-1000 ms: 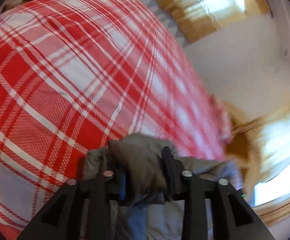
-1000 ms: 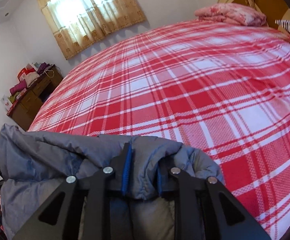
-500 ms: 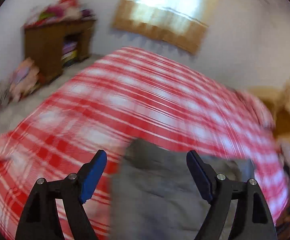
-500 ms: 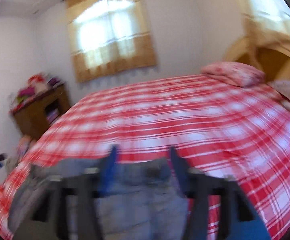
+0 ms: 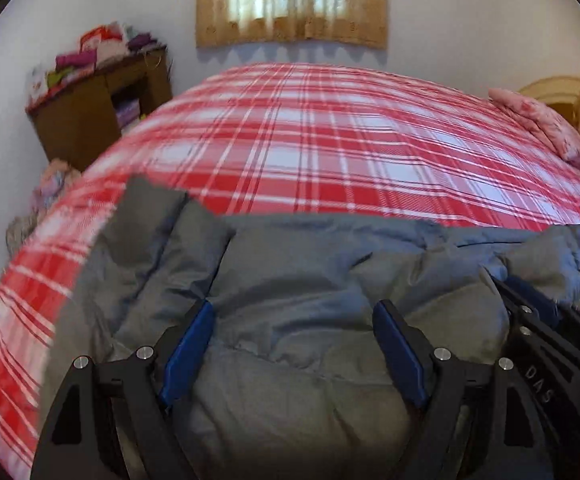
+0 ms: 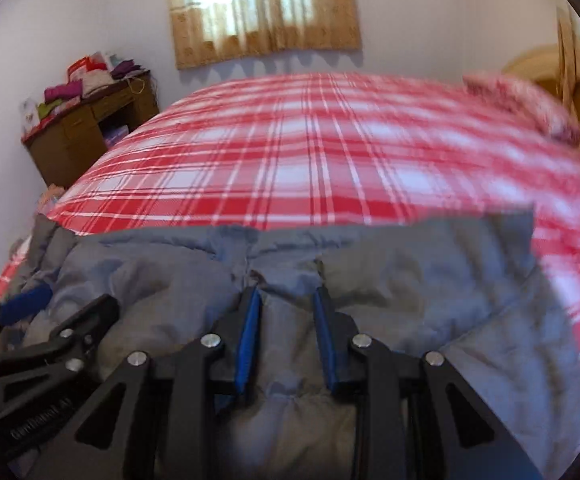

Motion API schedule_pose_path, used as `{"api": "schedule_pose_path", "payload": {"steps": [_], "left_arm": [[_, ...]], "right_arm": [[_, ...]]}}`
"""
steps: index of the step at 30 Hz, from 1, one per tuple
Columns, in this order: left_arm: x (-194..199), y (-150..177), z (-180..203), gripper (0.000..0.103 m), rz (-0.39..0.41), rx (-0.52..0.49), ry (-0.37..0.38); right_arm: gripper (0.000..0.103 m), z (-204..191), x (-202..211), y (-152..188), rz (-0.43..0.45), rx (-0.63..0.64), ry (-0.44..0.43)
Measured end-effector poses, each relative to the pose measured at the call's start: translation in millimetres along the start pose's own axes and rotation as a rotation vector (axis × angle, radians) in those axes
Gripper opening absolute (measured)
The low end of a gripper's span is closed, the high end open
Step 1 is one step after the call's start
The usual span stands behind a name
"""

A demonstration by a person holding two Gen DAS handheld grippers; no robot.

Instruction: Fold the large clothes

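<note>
Plaid bedspread (image 5: 330, 152), pink pillow (image 5: 538, 124), cluttered wooden cabinet (image 5: 89, 112), curtained window (image 5: 290, 0)

1. The grey padded jacket (image 5: 302, 280) is running off the bottom edge of both wrist views, its lower part hiding behind the black gripper frames.
2. The red plaid bed cover (image 6: 310, 152) is smearing with blur at the right of the right wrist view, and at the left of the left wrist view.
3. The pink pillow (image 6: 530, 100) is blurring at upper right.
4. The pile on the wooden cabinet (image 5: 89, 120) is showing too small to identify.
</note>
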State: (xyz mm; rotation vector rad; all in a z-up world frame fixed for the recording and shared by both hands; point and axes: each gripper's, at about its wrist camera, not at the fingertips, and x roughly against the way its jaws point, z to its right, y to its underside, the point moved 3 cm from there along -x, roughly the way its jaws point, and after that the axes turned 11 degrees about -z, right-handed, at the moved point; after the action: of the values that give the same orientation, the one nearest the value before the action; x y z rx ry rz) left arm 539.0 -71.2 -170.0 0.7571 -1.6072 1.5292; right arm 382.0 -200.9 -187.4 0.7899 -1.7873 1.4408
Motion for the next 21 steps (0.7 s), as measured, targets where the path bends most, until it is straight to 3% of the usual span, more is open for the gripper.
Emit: {"api": "schedule_pose_path", "payload": {"steps": [9, 21], "left_arm": [[-19.5, 8.8, 12.6, 0.083, 0.063, -0.022, -0.084], [-38.0, 5.3, 11.0, 0.084, 0.024, -0.015, -0.076]], "right_arm": [[0.030, 2.3, -21.2, 3.9, -0.046, -0.016, -0.041], [0.029, -0.2, -29.2, 7.1, -0.068, -0.006, -0.017]]}}
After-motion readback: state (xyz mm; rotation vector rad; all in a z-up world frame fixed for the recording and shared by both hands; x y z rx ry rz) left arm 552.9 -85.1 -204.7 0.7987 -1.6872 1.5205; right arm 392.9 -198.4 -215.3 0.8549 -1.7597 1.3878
